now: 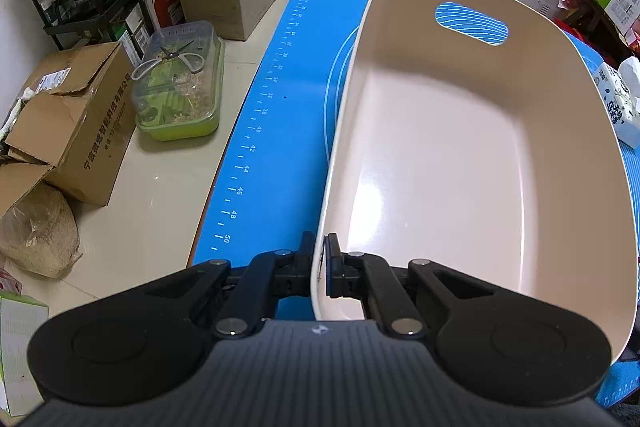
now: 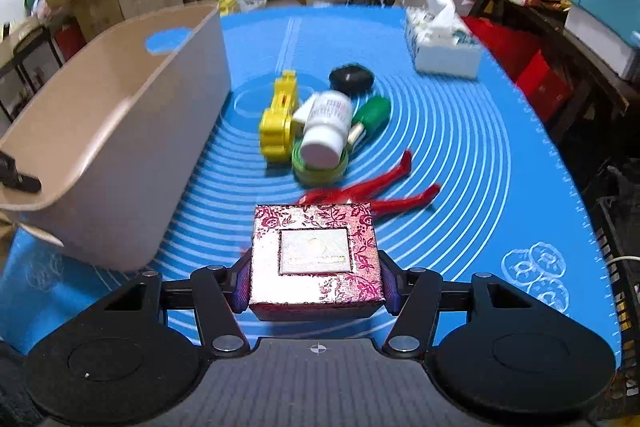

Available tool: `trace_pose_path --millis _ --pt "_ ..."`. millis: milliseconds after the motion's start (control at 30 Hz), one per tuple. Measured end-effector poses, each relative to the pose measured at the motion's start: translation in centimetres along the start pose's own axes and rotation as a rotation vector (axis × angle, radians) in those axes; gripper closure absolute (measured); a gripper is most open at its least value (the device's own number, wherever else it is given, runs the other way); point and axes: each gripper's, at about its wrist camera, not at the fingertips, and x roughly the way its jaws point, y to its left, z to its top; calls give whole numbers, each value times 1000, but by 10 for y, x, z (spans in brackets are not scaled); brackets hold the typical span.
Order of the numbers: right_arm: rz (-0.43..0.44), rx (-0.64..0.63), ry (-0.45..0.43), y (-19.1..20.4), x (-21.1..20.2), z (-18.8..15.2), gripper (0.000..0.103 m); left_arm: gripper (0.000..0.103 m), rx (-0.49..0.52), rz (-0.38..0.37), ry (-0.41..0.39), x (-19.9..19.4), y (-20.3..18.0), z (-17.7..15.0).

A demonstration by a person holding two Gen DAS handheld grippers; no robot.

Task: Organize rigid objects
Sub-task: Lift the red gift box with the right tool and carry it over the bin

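Beige plastic fills your left view: the left gripper [image 1: 320, 269] pinches the near wall of the empty beige plastic bin [image 1: 460, 167], likely to steady it. In your right view, the right gripper [image 2: 314, 283] clamps the red floral square box [image 2: 314, 255] above the blue mat [image 2: 460, 155], the bin ahead-left.

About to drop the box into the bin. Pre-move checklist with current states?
1. Right gripper shut on the patterned box: ok.
2. Box clear of the mat: cannot tell.
3. Left gripper clamped on the bin rim: ok.
4. Bin interior free: ok, nothing inside.
5. Path from box to bin: ok; the yellow toy, white bottle and red tool lie farther away.
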Motion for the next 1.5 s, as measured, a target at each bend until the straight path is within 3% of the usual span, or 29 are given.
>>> trace_pose_path --millis 433,767,1133,1500 --pt "-13 -16 -196 7 -38 38 40 96 -29 -5 1 1 4 1" --pt "30 -68 -292 41 -45 88 40 96 -39 -3 -6 0 5 0" --pt "94 -180 -313 105 -29 121 40 96 -45 -2 -9 -2 6 1" --pt "144 -292 -222 174 11 118 40 95 -46 -1 0 -1 6 1"
